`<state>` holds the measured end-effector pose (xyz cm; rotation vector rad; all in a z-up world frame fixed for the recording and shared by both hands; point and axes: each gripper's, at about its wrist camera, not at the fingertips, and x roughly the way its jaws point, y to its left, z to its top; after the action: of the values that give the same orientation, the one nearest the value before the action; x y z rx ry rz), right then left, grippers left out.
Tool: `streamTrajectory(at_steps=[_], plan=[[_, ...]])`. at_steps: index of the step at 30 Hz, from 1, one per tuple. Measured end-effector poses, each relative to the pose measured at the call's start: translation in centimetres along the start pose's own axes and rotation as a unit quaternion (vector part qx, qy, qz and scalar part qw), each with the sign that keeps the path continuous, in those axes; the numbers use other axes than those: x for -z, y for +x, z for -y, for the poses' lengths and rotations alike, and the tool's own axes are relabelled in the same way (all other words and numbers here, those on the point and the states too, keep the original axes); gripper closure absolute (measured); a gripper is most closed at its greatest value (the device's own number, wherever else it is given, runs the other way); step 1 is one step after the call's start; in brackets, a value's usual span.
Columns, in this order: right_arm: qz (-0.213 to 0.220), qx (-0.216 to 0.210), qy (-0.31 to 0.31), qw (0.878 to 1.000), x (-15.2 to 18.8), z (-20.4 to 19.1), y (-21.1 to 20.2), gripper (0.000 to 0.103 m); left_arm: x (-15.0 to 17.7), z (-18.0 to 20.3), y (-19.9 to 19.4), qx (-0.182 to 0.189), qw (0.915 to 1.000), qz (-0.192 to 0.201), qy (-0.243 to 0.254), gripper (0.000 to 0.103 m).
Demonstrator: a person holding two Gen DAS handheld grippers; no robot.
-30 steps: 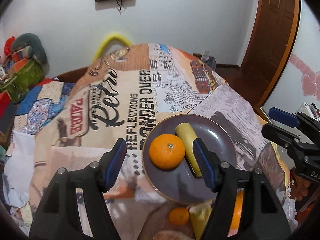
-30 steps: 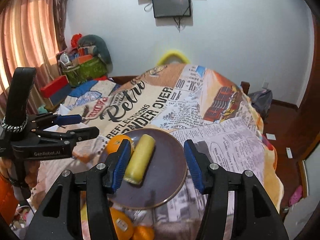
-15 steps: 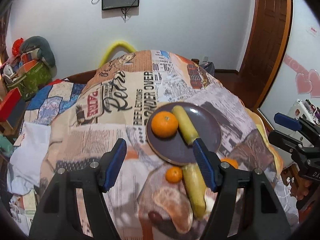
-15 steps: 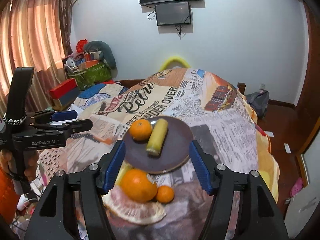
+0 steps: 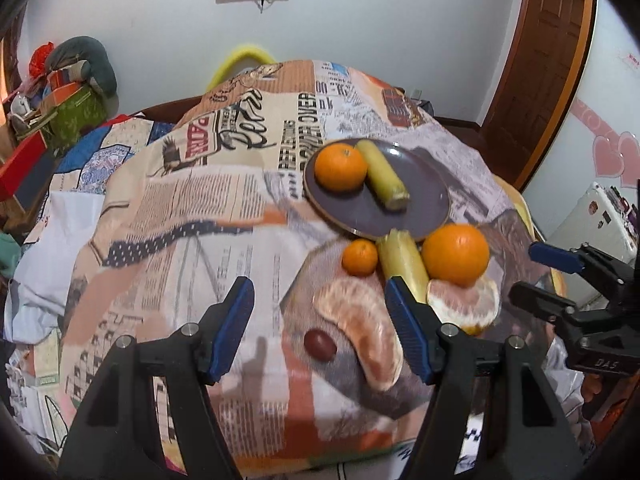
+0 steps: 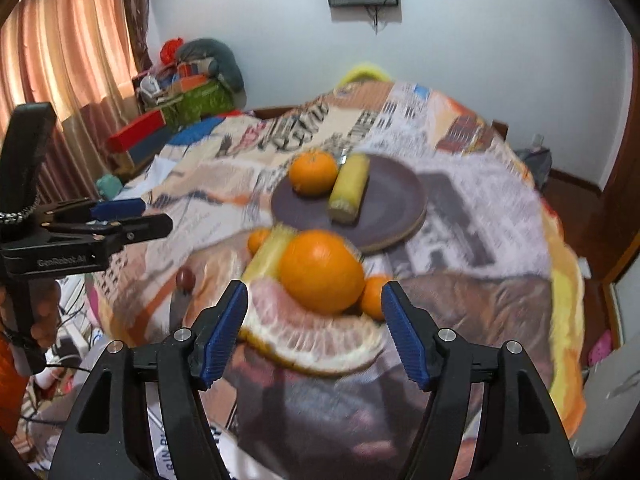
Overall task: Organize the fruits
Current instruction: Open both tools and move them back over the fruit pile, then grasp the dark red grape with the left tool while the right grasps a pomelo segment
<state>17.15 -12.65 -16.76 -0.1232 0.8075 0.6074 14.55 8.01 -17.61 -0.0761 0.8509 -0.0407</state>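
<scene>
The large orange (image 6: 320,272), lying by the plate (image 6: 400,196) near the table's front edge, is waiting as the spread, empty right gripper (image 6: 314,330) is lining up; closing seems next.

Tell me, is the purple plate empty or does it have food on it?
Not empty. The plate holds an orange and a yellow piece lying beside it.

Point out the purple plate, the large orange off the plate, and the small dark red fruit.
purple plate (image 5: 424,216): left wrist view, bare surface near its right rim.
large orange (image 5: 456,254): left wrist view, middle of its peel.
small dark red fruit (image 5: 319,345): left wrist view, its centre.
</scene>
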Motion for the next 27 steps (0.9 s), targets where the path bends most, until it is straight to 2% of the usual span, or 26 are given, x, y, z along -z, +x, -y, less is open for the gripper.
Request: streamTrajectory(at_steps=[6,8,11,15,20,24,27], plan=[[-0.032,0.001,-0.004,0.999,2.0,-0.6,1.7,0.035,1.9,-0.1,0.7,0.011,0.9997,-0.021,-0.003,0.049],[-0.037,-0.001,-0.005,0.999,2.3,-0.7,2.1,0.024,2.5,-0.3,1.1,0.015,0.9995,-0.028,-0.009,0.052],[-0.041,0.008,-0.013,0.999,2.8,-1.0,2.6,0.022,3.3,-0.3,1.7,0.019,0.999,-0.038,-0.012,0.06],[-0.055,0.009,-0.01,0.998,3.3,-1.0,3.5,0.02,4.1,-0.4,2.4,0.025,0.9983,-0.05,-0.016,0.062],[-0.052,0.021,-0.022,0.998,3.3,-1.7,4.1,0.007,4.4,-0.3,3.1,0.024,0.998,-0.057,-0.015,0.065],[-0.05,0.051,-0.052,0.996,3.5,-2.3,4.8,0.007,4.2,-0.5,3.6,0.03,0.9975,-0.06,-0.021,0.067],[-0.048,0.06,-0.05,0.996,3.5,-1.8,4.9,0.012,4.1,-0.5,3.9,0.031,0.9975,-0.061,-0.021,0.067]])
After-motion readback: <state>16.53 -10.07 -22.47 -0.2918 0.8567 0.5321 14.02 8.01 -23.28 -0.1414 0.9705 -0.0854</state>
